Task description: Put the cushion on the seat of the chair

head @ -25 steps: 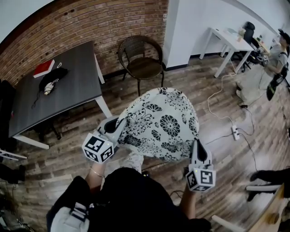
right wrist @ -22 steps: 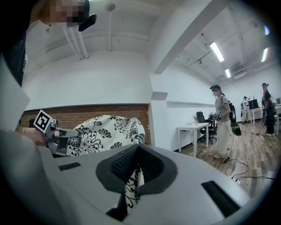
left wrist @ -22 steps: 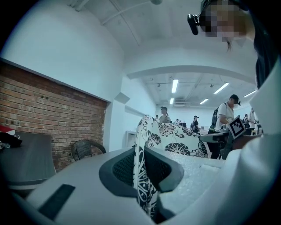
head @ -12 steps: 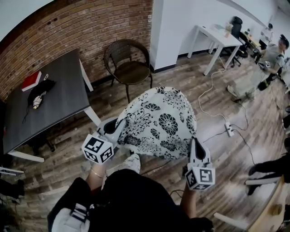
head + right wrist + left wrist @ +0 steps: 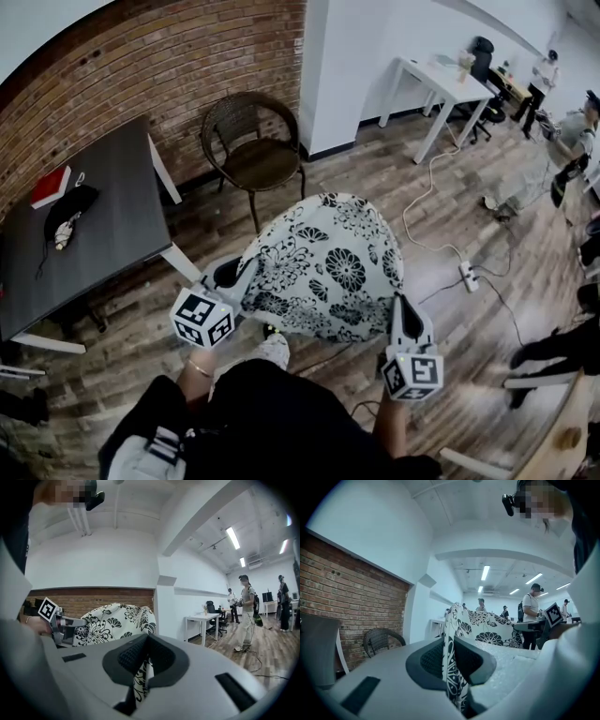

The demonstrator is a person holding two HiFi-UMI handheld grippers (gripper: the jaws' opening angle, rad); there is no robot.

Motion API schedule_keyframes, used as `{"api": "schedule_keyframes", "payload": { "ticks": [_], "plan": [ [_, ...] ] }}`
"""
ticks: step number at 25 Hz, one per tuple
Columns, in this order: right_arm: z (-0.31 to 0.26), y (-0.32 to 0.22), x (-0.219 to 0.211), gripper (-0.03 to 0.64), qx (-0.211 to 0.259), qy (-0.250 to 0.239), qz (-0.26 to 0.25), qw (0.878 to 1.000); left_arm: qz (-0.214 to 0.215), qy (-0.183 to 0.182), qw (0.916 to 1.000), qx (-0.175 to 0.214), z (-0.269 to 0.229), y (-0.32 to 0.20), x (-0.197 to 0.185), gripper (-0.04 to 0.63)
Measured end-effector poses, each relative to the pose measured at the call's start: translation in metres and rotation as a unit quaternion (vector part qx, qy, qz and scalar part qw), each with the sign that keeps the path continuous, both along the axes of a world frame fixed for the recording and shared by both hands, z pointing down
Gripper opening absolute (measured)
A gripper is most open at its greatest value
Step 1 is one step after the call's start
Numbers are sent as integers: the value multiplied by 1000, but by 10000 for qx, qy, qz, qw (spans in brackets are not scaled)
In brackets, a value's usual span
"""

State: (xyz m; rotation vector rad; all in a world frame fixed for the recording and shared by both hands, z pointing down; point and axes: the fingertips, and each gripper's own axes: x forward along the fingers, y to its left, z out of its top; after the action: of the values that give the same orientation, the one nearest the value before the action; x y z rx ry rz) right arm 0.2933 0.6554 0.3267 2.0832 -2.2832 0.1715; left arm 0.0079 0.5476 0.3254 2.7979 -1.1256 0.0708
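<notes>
A white cushion (image 5: 328, 267) with black flower print hangs in the air between both grippers, above the wooden floor. My left gripper (image 5: 246, 277) is shut on its left edge, and the fabric (image 5: 451, 667) is pinched between the dark pads. My right gripper (image 5: 401, 305) is shut on its right edge (image 5: 141, 674). The brown wicker chair (image 5: 253, 141) stands by the brick wall, up and left of the cushion, its seat (image 5: 261, 161) bare. The same chair (image 5: 379, 640) shows at the left in the left gripper view.
A dark table (image 5: 84, 225) with a red book (image 5: 50, 187) and a black item stands at the left. A white desk (image 5: 441, 84) is at the back right. A cable and power strip (image 5: 465, 276) lie on the floor. People stand at the far right.
The chair and the dark table have slid left and down in the head view as I carry the cushion onward. Both grippers keep the same hold on the cushion.
</notes>
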Motion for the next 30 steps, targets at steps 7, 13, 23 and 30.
{"api": "schedule_keyframes", "payload": {
  "ticks": [7,13,23,30],
  "plan": [
    [-2,-45,13,2,-190,-2,43,9998,134,31,9998,-147,1,-50,17,28],
    [-8,-102,10,2,-451,81,74,9989,230,54,9992,-329,1,-110,19,28],
    [-6,-165,13,2,-568,274,116,9979,357,116,9988,-309,22,-179,31,28],
    [-5,-232,-17,2,-608,329,11,9976,309,163,9986,-404,32,-235,0,28]
  ]
}}
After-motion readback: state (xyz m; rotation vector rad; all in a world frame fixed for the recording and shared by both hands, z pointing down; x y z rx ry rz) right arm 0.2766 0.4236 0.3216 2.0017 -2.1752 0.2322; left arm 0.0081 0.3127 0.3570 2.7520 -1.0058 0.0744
